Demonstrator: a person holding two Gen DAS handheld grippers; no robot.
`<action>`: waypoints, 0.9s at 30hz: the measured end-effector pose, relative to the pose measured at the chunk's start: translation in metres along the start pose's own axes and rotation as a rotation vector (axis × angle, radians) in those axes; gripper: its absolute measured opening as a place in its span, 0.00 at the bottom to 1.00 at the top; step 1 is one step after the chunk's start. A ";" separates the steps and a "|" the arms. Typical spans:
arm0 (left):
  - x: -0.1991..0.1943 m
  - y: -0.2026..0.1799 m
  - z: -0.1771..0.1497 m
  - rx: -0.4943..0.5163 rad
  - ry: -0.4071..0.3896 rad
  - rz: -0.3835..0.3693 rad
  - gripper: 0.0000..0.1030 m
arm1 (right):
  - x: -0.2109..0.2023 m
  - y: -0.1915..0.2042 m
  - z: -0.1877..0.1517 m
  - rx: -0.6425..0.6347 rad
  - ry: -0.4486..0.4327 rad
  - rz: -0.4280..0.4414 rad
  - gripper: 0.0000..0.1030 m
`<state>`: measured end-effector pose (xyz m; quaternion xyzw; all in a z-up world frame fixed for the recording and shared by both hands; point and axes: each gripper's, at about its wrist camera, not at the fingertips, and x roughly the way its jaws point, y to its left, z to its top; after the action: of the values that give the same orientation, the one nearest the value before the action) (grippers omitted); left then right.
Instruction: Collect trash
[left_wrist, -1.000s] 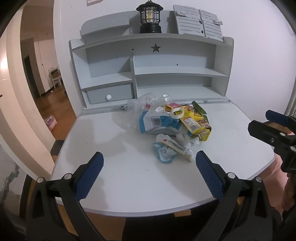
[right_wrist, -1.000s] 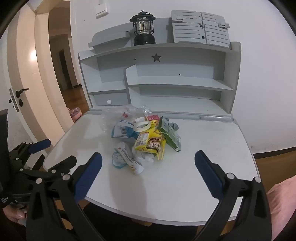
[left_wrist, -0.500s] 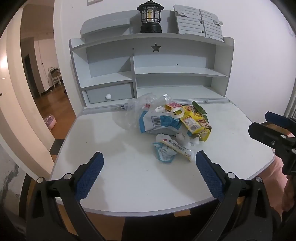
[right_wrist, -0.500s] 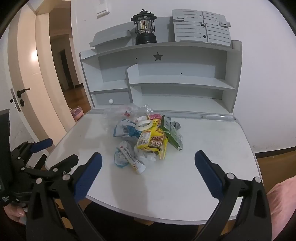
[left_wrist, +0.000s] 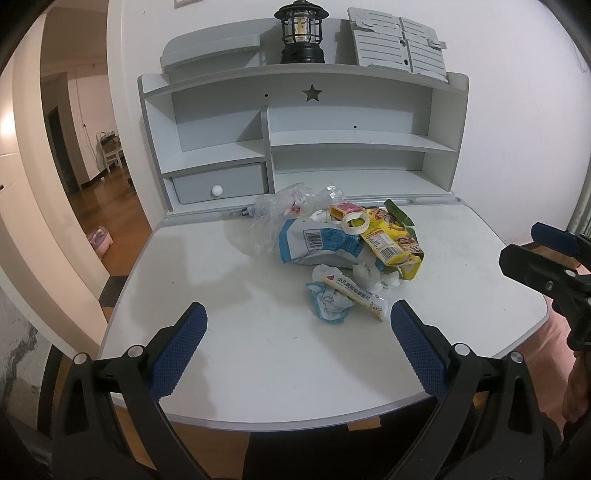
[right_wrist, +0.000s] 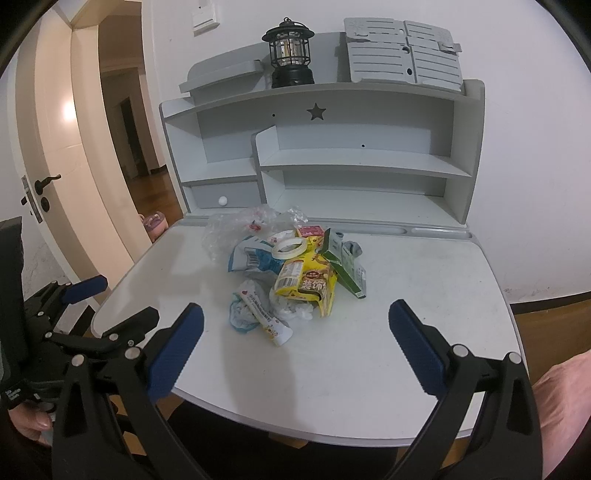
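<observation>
Left gripper (left_wrist: 297, 339): held low over the near edge of the bench, jaws wide apart, nothing between them; blue pads (left_wrist: 177, 350) well short of the trash.
Right gripper (right_wrist: 295, 341): held over the near right part of the bench, jaws wide apart, nothing gripped; seen from the left wrist view at the far right edge (left_wrist: 546, 258).
Trash pile (left_wrist: 347, 254): heaped at the middle of the bench, toward the back, apart from both grippers.
Clear plastic bag (left_wrist: 280, 218): crumpled at the left rear of the pile.
Blue and white pouch (left_wrist: 317, 245): lies flat beside the bag, barcode up.
Tape roll (right_wrist: 290, 246): rests on top of the pile.
Yellow snack box (right_wrist: 306, 282): on the right of the pile, a green carton (right_wrist: 341, 264) leaning against it.
White sachet (left_wrist: 354, 293): nearest item, lying on a crumpled blue-edged mask (left_wrist: 330, 304).
Bench (left_wrist: 221, 280): white top, rounded front edge.
Shelf unit (left_wrist: 303, 140): grey, at the back of the bench, a black lantern (left_wrist: 301, 31) on its top board.
</observation>
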<state>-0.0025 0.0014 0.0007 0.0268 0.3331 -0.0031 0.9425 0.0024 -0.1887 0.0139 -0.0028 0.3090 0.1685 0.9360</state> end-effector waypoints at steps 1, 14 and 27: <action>0.000 0.000 0.000 0.000 0.000 -0.001 0.94 | 0.000 0.000 0.000 0.000 0.000 -0.001 0.94; 0.002 0.001 -0.001 0.002 0.003 -0.001 0.94 | 0.000 0.002 -0.001 -0.002 0.002 -0.001 0.94; 0.004 0.001 -0.002 0.002 0.003 -0.002 0.94 | -0.001 0.004 -0.001 -0.002 0.002 0.003 0.94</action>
<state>-0.0009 0.0022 -0.0029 0.0273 0.3347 -0.0040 0.9419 0.0001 -0.1856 0.0142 -0.0036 0.3096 0.1701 0.9355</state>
